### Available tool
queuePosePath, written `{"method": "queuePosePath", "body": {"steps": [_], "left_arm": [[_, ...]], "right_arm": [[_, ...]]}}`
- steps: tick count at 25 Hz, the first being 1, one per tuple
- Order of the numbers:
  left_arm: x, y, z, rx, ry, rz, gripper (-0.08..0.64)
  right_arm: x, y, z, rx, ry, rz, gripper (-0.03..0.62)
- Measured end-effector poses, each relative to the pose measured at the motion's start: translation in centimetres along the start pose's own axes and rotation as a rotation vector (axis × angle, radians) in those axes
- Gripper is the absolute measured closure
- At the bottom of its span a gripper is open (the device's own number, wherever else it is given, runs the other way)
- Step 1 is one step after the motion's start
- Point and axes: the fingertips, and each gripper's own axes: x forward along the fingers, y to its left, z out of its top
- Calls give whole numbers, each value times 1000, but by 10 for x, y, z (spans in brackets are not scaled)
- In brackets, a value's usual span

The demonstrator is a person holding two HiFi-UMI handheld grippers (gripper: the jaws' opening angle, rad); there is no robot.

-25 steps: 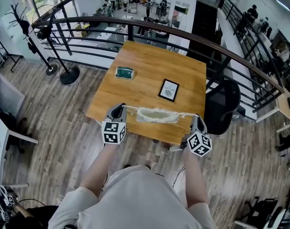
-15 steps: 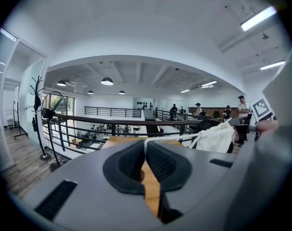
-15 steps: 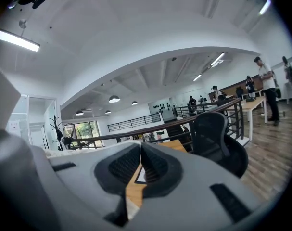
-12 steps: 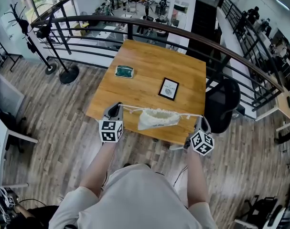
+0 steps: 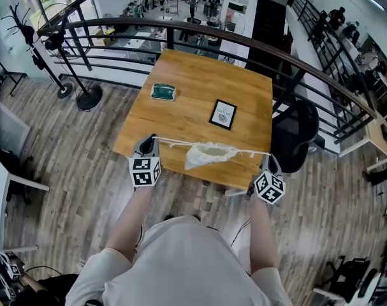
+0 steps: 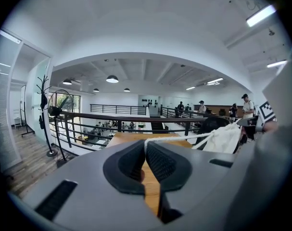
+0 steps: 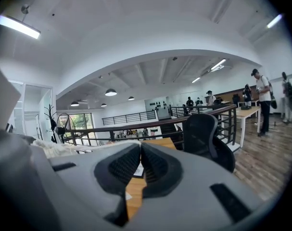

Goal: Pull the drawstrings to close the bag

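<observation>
Head cam looks from well above, forward and steeply down, so it takes in the whole tabletop. The cam on the left gripper sits very near its own jaws, low, approx. level w/ the tabletop edge. It faces across the wood to the railing. The cam on the right gripper sits the same way, but is turned more toward the chair. All 3 views share tabletop, railing & chair.

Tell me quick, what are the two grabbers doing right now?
Left gripper: shut, pinching the left drawstring of the bag.
Right gripper: shut, pinching the right drawstring.
</observation>
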Motion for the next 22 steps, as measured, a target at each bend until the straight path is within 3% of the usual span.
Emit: {"method": "queuePosePath", "body": {"steps": [9,22], "left_arm": [[-3,16,-6,6,18,26,561],[-6,29,-16,-29,36,53,563]], "right_arm": [[-5,-4,-4,-106,10,-27,584],[-10,-19,-6,-90,18,-88,584]]}}
